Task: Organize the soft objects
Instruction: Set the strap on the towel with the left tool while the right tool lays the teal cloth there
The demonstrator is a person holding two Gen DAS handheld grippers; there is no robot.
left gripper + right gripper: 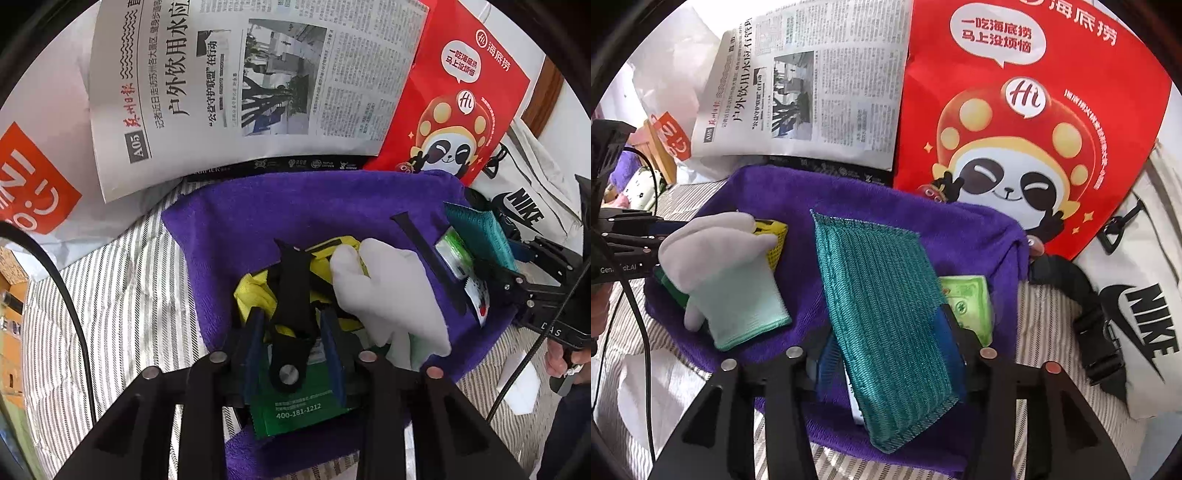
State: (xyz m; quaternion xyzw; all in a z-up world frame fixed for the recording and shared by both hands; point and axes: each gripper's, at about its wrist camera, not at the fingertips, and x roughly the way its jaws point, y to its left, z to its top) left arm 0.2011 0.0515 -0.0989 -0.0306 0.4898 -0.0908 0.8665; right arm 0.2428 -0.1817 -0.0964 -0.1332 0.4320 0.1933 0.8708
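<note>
In the left wrist view, a black strap (pixel 293 291) with a metal snap is lying over a yellow cloth (pixel 258 295) and a green packet (pixel 295 402) on the purple towel (pixel 258 221), and the left gripper (pixel 295 332) is closing its blue pads on this strap. A white glove (pixel 388 291) is resting just beside, to the right. Behind the towel a newspaper (pixel 240 81) and a red panda bag (pixel 454 103) are lying on the striped sheet (pixel 122 288). In the right wrist view, the right gripper (pixel 886 354) is clamping a teal knitted cloth (pixel 882 314), which is standing up between its fingers and hiding part of the towel (pixel 960 229). A green money-print packet (pixel 971 306) is lying close on the right, the glove (pixel 724 273) on the left, and a white Nike bag (pixel 1145 314) is sitting at the far right.
</note>
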